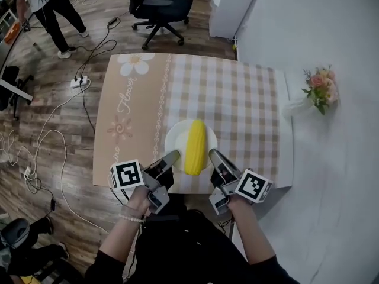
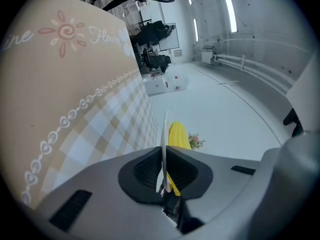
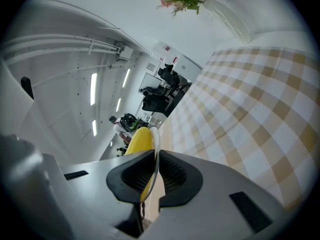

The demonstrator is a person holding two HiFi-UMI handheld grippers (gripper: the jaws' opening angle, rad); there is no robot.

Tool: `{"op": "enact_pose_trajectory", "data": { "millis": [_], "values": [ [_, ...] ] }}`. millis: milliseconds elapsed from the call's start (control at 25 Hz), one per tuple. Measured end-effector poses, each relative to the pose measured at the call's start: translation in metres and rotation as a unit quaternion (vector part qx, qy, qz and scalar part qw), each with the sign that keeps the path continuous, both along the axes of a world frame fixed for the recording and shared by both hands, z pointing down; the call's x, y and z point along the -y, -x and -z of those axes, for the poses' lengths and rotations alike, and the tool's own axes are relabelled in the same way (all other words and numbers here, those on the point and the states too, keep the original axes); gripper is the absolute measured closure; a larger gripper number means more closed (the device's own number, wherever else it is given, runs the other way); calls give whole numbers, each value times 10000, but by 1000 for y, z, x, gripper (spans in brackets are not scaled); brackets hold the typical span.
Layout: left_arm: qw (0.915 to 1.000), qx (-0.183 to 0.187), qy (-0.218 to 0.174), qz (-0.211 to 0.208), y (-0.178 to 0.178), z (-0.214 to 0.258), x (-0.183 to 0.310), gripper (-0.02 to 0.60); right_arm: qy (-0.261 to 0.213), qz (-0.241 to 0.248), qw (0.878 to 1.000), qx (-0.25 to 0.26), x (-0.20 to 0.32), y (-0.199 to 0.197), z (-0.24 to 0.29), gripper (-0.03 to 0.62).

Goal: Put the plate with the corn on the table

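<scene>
The wooden floor [image 1: 65, 141] spreads out to my left with cables [image 1: 53, 135] trailing across it, and an office chair [image 1: 159, 6] stands beyond the far edge of the counter [image 1: 284, 158]. The counter wears a tablecloth [image 1: 243, 99], checked in beige and white over most of its width, with a plain tan band printed with flowers along the left. Over the near edge of that cloth is the white plate [image 1: 172, 139], held between my two tools: the left tool [image 1: 173, 157] comes in at its near-left rim and the right tool [image 1: 214, 154] at its near-right rim, both angled inward toward each other. In the left gripper view my pads are nearly together, pinching the thin rim of the plate edge-on; the right gripper view shows the same narrow clamp on the opposite rim. I cannot tell whether the plate's underside touches the cloth. The corn [image 1: 195, 147] lies lengthwise across the middle of the plate, pointing away from me, between the two tools and touching neither. A small bunch of flowers [image 1: 320, 88] sits off the counter's far right corner, against the white surface there.
</scene>
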State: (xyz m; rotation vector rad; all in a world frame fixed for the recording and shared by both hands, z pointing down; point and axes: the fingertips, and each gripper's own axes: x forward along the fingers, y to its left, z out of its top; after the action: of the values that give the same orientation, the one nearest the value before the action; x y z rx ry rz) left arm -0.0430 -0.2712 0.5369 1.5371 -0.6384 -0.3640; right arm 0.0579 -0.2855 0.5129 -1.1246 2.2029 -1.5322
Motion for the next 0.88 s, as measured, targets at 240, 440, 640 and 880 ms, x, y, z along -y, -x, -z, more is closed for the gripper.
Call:
{"op": "enact_pose_trajectory", "data": {
  "millis": [240, 440, 640, 880],
  "values": [
    [9998, 192, 7, -105, 7, -23, 26, 554, 523, -248, 9975, -414, 17, -7, -34, 536],
    [9992, 331, 79, -194, 7, -37, 40, 554, 534, -217, 9974, -441, 31, -2, -41, 536],
    [9985, 452, 116, -270, 2, -50, 49, 554, 690, -305, 9954, -591, 36, -11, -59, 536],
    [9972, 676, 150, -272, -3, -64, 59, 554, 801, -207, 9945, -642, 47, -16, -76, 534]
  ]
}}
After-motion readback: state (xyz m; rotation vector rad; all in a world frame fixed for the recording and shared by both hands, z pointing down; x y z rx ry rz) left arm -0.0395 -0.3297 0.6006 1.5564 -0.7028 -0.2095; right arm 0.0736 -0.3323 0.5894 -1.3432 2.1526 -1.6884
